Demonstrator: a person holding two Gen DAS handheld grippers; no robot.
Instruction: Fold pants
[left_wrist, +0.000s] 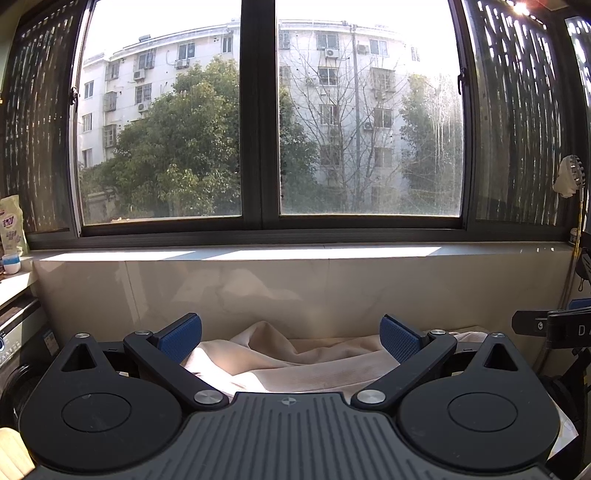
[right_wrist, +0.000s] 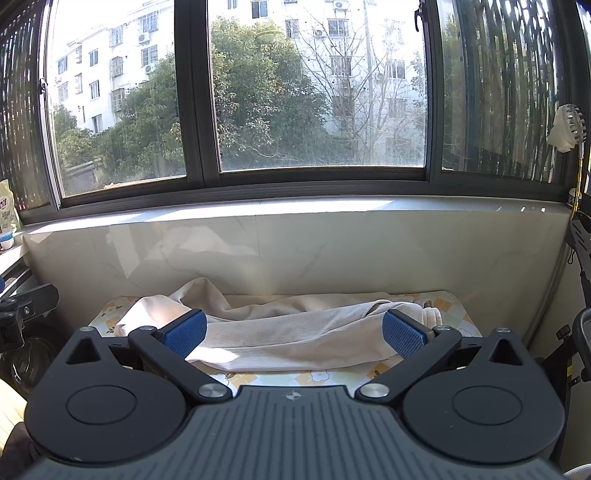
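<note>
Cream ribbed pants lie crumpled across a small table with a flower-patterned cloth, stretched left to right with a raised bunch at the back left. My right gripper is open, held above and in front of the pants, blue pads wide apart with nothing between them. In the left wrist view the same pants lie just beyond my left gripper, which is also open and empty. Part of the right gripper shows at that view's right edge.
A marble-tiled wall and windowsill rise directly behind the table. A washing machine stands at the left. A detergent bag and cup sit on a left ledge. A brush on a pole and dark equipment stand at the right.
</note>
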